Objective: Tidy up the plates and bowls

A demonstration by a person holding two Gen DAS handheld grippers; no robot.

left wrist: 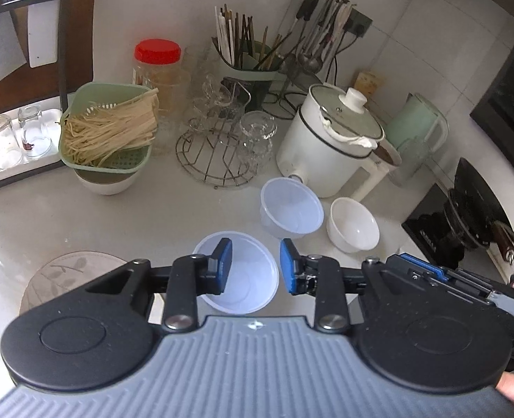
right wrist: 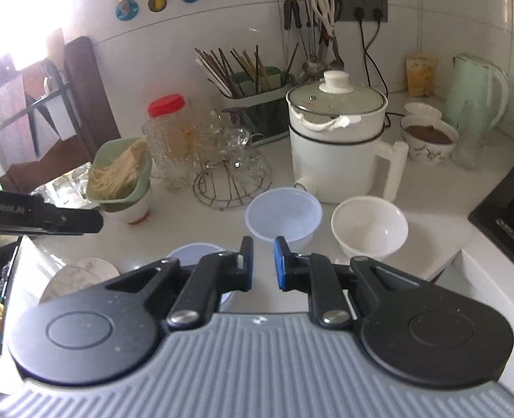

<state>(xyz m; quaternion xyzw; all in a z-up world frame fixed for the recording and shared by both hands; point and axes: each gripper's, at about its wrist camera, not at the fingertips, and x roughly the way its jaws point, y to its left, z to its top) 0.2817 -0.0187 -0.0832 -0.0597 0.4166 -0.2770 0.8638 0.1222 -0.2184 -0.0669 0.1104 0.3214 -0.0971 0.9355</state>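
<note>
With the left gripper (left wrist: 253,266) parted over the near plastic bowl (left wrist: 238,273) on the counter (left wrist: 117,223) and the right gripper (right wrist: 263,261) nearly closed and empty, a misaligned pad could tip the light bowl.

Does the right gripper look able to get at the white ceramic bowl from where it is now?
Probably yes. The white ceramic bowl sits just ahead and right of the right gripper, with open counter between them; its nearly shut jaws must open first.

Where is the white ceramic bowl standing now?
In both wrist views the white ceramic bowl stands on the counter, right of the clear plastic bowl and just in front of the white electric pot.
</note>
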